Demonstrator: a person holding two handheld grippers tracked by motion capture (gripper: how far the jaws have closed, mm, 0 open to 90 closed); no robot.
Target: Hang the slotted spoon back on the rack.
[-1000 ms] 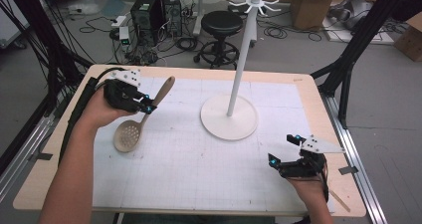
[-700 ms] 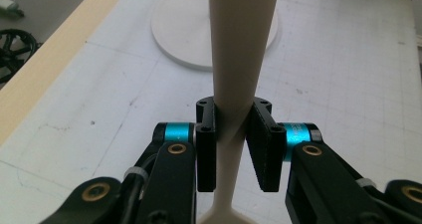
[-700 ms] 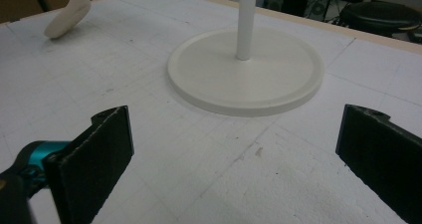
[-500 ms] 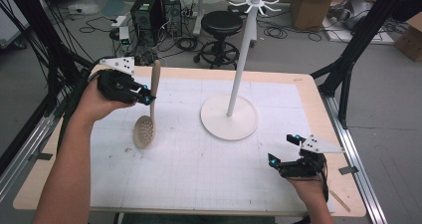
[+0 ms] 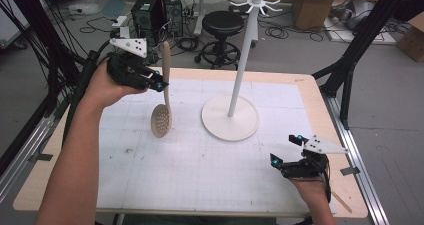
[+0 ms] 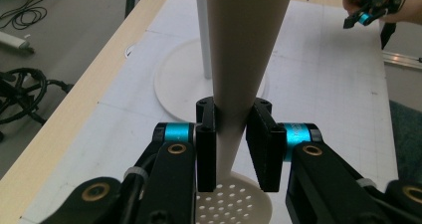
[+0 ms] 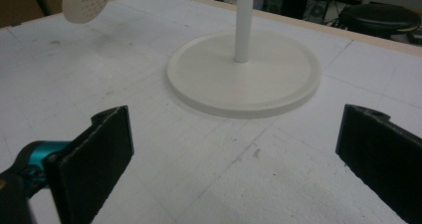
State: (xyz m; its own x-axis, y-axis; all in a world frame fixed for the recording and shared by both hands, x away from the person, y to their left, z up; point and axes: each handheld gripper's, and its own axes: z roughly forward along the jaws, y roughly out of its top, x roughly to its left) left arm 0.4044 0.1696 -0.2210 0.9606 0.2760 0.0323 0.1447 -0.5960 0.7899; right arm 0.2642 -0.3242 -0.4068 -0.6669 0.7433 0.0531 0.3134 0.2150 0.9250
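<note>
The left gripper (image 5: 159,85) clamps the handle of a slotted spoon (image 5: 162,116), held off the table (image 5: 310,92) near its far left corner. The handle's top is cut off in the left gripper view. The right gripper (image 5: 285,151) rests by the near right corner, jaws wide and empty, facing the white stand (image 7: 243,72).

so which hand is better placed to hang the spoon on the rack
Left. Its tool already grips the spoon upright beside the rack; the right tool sits open and empty near the table's front edge.

Black left gripper (image 6: 231,149), teal collars, brass screws, grey plate.
</note>
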